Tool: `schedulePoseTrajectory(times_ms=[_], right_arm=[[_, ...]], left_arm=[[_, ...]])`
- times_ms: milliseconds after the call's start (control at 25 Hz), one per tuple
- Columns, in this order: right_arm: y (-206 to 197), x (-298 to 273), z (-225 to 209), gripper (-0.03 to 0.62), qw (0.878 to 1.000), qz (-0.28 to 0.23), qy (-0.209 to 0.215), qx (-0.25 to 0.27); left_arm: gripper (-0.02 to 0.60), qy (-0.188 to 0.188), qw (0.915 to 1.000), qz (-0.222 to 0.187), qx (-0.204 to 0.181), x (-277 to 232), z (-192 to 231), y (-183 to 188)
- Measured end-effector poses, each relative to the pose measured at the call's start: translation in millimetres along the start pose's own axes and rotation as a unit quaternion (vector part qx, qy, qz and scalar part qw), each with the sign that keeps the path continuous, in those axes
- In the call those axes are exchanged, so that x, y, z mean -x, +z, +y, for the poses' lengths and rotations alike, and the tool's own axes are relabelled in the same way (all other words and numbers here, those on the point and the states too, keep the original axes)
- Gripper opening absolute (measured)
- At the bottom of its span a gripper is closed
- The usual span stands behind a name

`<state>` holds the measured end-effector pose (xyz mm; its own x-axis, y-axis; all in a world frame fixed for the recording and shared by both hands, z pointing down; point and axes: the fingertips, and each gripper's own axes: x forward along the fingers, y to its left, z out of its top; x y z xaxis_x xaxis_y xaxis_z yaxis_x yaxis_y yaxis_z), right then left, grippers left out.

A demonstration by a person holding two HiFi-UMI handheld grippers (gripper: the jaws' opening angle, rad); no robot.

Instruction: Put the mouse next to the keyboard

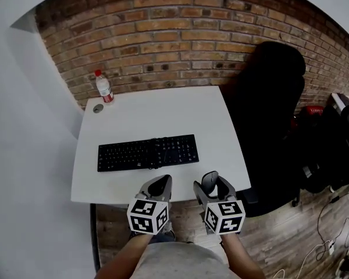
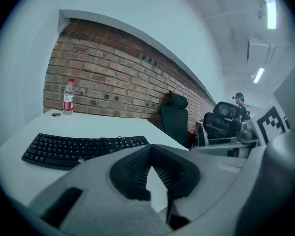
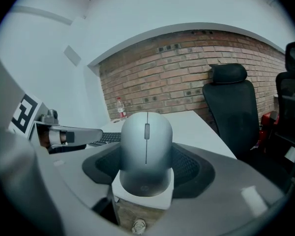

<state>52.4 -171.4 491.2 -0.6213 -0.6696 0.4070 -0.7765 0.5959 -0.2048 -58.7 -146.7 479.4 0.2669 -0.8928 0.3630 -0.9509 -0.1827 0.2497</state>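
Between my right claw's [image 1: 212, 183] jaws, I am squeezing the round grey plastic mouse [image 3: 145, 144] for carrying to the long black keyboard [image 1: 148, 153] ahead.

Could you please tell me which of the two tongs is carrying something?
The right tongs: a grey mouse sits clamped between them, while the left tongs are closed on nothing.

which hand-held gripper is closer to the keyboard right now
Left. The left hand-held gripper is just in front of the keyboard's near edge, toward its right half. The right hand-held gripper, holding the mouse, is past its right end.
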Motion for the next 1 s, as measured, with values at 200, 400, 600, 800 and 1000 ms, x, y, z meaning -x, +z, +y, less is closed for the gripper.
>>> schedulePoseTrajectory(times_ms=[200,400,600,800,1000], right_arm=[[15,-34,-2,0.307,1.0,0.007,-0.013,0.0],[26,-65,-1,0.307,1.0,0.013,-0.026,-0.001],[36,-86,0,0.307,0.999,0.019,-0.041,0.001],[43,-101,-4,0.307,0.998,0.028,-0.058,0.009],[42,-109,-14,0.307,0.996,0.041,-0.074,0.012]], left_arm=[[-0.006,-0.009,0.9999,0.005,0.006,-22,30,13],[-0.006,-0.023,0.9997,0.007,0.009,-41,57,26],[-0.006,-0.038,0.9992,0.006,0.008,-51,74,38],[-0.006,-0.036,0.9991,0.002,0.023,-54,97,43],[-0.006,-0.037,0.9988,0.006,0.031,-58,106,39]])
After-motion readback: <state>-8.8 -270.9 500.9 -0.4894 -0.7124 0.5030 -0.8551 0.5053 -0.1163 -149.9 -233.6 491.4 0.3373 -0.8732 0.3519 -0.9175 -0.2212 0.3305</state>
